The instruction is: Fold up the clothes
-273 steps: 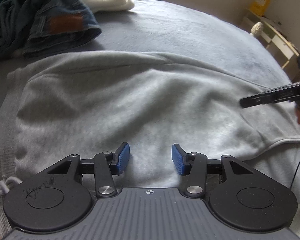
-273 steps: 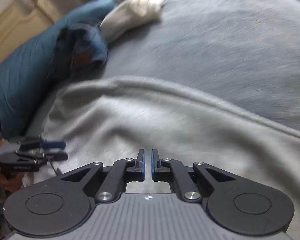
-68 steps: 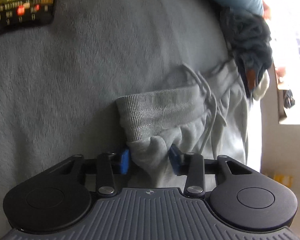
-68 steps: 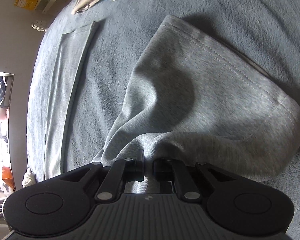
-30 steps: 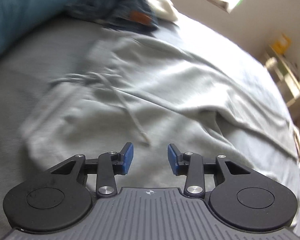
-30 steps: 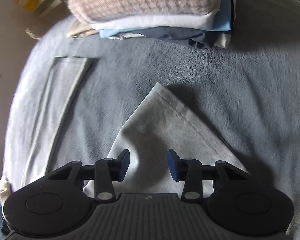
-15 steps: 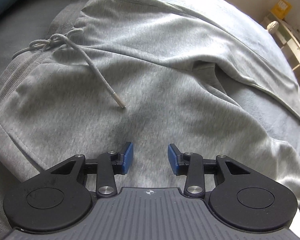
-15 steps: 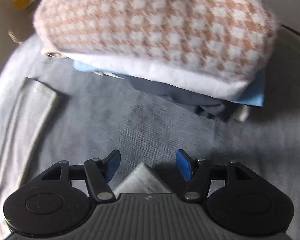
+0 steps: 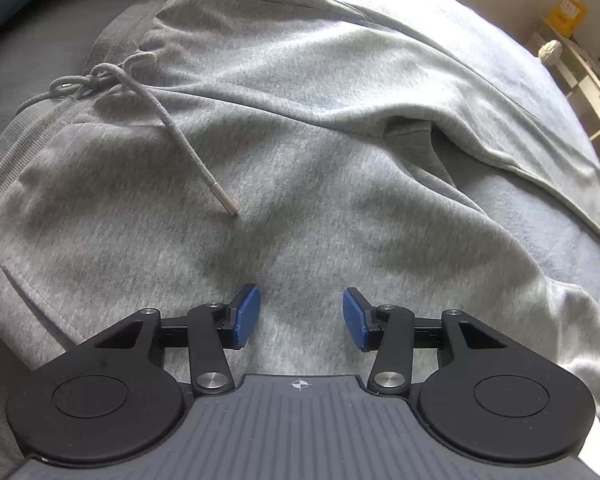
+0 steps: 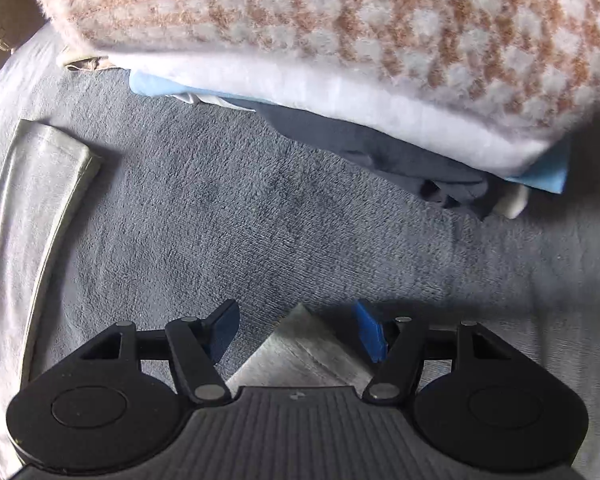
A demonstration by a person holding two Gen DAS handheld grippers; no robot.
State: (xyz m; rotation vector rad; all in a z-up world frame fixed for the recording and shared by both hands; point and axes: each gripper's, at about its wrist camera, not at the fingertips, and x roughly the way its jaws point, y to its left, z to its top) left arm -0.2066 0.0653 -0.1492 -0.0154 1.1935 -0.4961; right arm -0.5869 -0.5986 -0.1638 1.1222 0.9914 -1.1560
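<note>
Grey fleece bed cover (image 10: 284,216) spreads beneath everything, filling the ground ahead of the right gripper (image 10: 296,332), whose jaws stand wide apart and hold nothing. Beyond those jaws, across a bare stretch of cover, sits a stack of folded clothes (image 10: 340,80): a fluffy tan-and-white checked knit on top, then white, pale blue and dark navy layers under it. Far off to the left of the jaws lies a long pale grey trouser leg (image 10: 32,208) with its hem end pointing toward the stack. Directly between the jaws, low and close, a pointed grey corner of fabric (image 10: 304,344) lies on the cover, touching neither blue pad.

On the other side, the grey sweatpants (image 9: 300,152) are spread flat on the bed and fill nearly all of the left wrist view, waistband up and to the left of the jaws, rumpled folds ahead and to the right. The left gripper (image 9: 300,318) hangs just over the fabric, jaws open and empty. Ahead and slightly left of them lies the drawstring (image 9: 172,128), knotted near the waistband, its metal tip (image 9: 224,200) resting on the cloth.
</note>
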